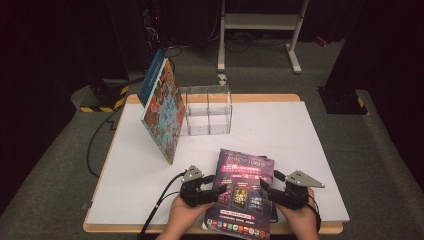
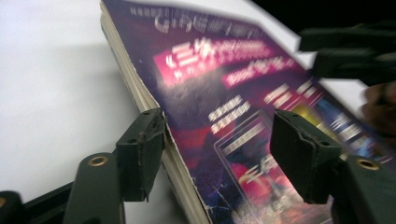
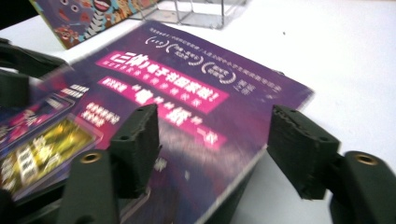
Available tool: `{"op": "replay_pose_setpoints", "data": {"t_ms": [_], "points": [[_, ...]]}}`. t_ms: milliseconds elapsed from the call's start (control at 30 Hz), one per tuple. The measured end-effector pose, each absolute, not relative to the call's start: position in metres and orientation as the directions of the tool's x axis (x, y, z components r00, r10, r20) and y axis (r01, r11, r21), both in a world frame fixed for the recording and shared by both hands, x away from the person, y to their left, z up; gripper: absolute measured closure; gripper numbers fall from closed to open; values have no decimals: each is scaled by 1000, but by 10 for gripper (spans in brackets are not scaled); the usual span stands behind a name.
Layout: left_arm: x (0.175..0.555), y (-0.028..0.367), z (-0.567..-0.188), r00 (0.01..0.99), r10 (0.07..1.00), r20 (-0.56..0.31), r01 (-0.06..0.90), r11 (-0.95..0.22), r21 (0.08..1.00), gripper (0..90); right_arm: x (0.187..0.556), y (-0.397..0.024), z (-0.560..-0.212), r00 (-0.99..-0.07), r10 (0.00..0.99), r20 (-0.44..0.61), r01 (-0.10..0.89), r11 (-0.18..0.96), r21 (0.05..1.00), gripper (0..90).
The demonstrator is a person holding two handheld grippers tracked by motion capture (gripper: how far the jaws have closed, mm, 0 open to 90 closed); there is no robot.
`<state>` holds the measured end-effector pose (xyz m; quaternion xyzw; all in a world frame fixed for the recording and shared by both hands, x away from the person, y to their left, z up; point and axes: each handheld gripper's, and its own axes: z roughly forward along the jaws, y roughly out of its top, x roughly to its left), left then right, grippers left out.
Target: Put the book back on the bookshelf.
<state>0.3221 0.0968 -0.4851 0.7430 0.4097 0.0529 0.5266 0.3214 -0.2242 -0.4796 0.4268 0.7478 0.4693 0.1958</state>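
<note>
A purple paperback book (image 1: 242,187) lies at the table's near edge, its lower end over the front rim. My left gripper (image 1: 214,184) is at the book's left side. In the left gripper view its jaws straddle the book (image 2: 224,93): one by the page edge, the other over the cover, with a gap, so the left gripper (image 2: 219,140) is open. My right gripper (image 1: 269,180) is at the book's right side. In the right gripper view the right gripper (image 3: 215,135) is open, one jaw over the cover of the book (image 3: 187,102), the other past its edge.
A large colourful book (image 1: 162,112) leans tilted against a clear plastic divided box (image 1: 207,110) at the back of the white tabletop (image 1: 300,140). A white stand frame (image 1: 260,22) is on the floor beyond the table.
</note>
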Motion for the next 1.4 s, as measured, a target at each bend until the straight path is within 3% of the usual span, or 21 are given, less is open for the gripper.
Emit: {"op": "replay_pose_setpoints", "data": {"t_ms": [133, 267, 400, 767, 933, 1233, 1400], "points": [[322, 97, -488, 643, 696, -319, 546, -124, 829, 326, 323, -227, -482, -525, 842, 120, 482, 178, 858, 283], [324, 96, -498, 627, 700, -344, 575, -117, 809, 268, 325, -228, -486, -509, 848, 146, 513, 162, 843, 264], [323, 93, -499, 646, 683, -341, 559, -120, 820, 333, 326, -225, -490, -501, 843, 195, 535, 125, 835, 239], [321, 93, -501, 651, 686, -326, 541, -118, 833, 336, 331, -229, -494, -479, 829, 289, 592, 61, 804, 214], [319, 90, -503, 631, 685, -366, 547, -58, 835, 336, 332, -229, -495, -478, 817, 323, 612, 47, 789, 225], [324, 92, -502, 651, 681, -335, 537, -100, 838, 340, 339, -222, -485, -477, 838, 266, 621, 107, 777, 290], [342, 86, -501, 636, 706, -310, 523, -100, 847, 340, 364, -221, -478, -483, 846, 227, 627, 153, 764, 300]]}}
